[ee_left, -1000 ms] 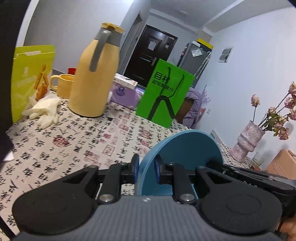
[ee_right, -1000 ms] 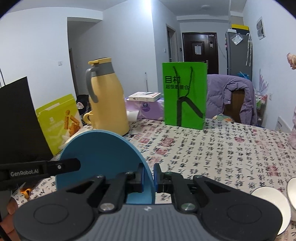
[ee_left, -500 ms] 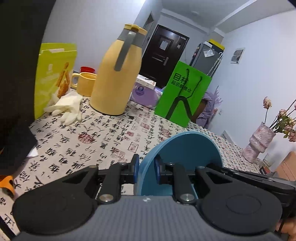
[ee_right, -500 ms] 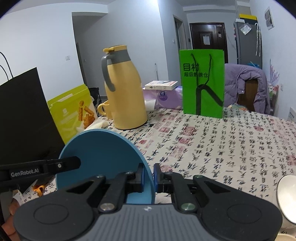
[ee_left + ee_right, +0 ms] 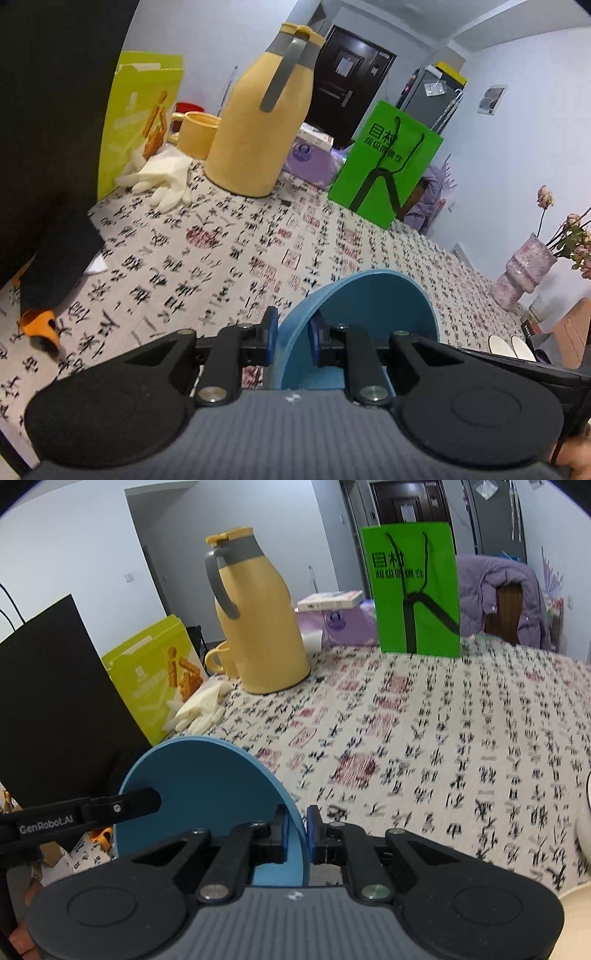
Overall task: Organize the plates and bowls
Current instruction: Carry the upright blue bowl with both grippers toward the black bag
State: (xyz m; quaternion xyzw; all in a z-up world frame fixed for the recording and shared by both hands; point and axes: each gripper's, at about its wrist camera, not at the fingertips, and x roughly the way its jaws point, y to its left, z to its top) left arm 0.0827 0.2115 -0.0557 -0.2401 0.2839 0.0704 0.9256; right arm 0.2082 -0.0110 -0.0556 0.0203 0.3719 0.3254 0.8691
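Note:
A blue plate (image 5: 369, 306) hangs tilted on edge above the patterned tablecloth, held from two sides. My left gripper (image 5: 293, 332) is shut on its near rim, with the hollow face showing. My right gripper (image 5: 296, 825) is shut on the opposite rim, where the plate's (image 5: 207, 775) flat back shows. The left gripper's finger (image 5: 122, 805) reaches onto that back from the left. Two white bowls (image 5: 509, 345) sit far right on the table. In the right wrist view a white bowl (image 5: 584, 834) is cut off by the right edge.
A yellow jug (image 5: 258, 627), a mug (image 5: 197, 136), a pale glove (image 5: 162, 181) and a lime packet (image 5: 159, 679) stand at the back left. A black bag (image 5: 55, 709) looms close on the left. A green bag (image 5: 415, 590) and a vase (image 5: 526, 273) stand further back.
Both grippers have carried the blue plate leftward and a little lower, nearer the black bag. The jug and green bag have slid right in both views; the white bowls have nearly left the right wrist view.

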